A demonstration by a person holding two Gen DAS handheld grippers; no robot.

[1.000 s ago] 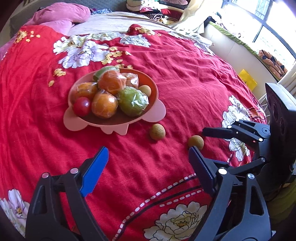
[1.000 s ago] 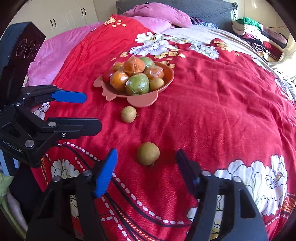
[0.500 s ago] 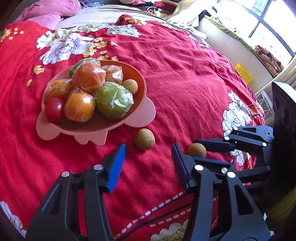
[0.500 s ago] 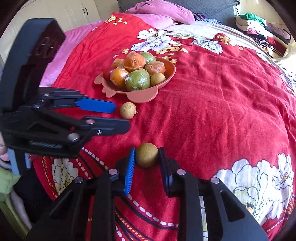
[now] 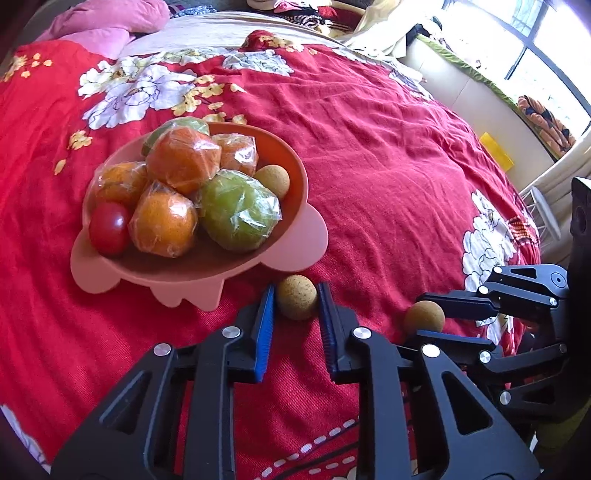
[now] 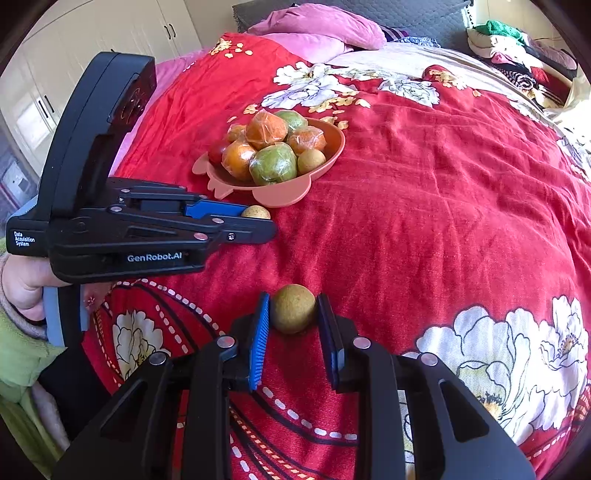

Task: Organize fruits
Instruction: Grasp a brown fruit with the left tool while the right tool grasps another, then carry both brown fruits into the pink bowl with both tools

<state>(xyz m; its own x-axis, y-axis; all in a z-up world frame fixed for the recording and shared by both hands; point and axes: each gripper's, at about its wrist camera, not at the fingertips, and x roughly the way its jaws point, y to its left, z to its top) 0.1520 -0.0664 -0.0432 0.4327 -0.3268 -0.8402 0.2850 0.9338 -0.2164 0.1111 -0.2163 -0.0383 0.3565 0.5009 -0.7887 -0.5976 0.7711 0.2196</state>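
A pink bowl [image 5: 295, 173] on the red bedspread holds wrapped oranges, green fruits, a red tomato and one small brown fruit; it also shows in the right wrist view [image 6: 332, 155]. My left gripper [image 5: 296, 299] is shut on a small round brown fruit [image 5: 296, 302] just in front of the bowl. My right gripper [image 6: 293, 308] is shut on a second small brown fruit [image 6: 293, 308] lying on the bedspread nearer the bed's edge. That second fruit [image 5: 424, 317] shows between the right gripper's fingers in the left wrist view.
The red floral bedspread [image 5: 388, 155] covers the bed. Pink pillows [image 6: 317, 27] lie at the head. Piled clothes [image 6: 517, 48] sit at the far right. A window and a yellow item [image 5: 496, 151] are beyond the bed's right side.
Both grippers moved forward and closed, each onto its small brown fruit. The left one came close to the bowl's front.
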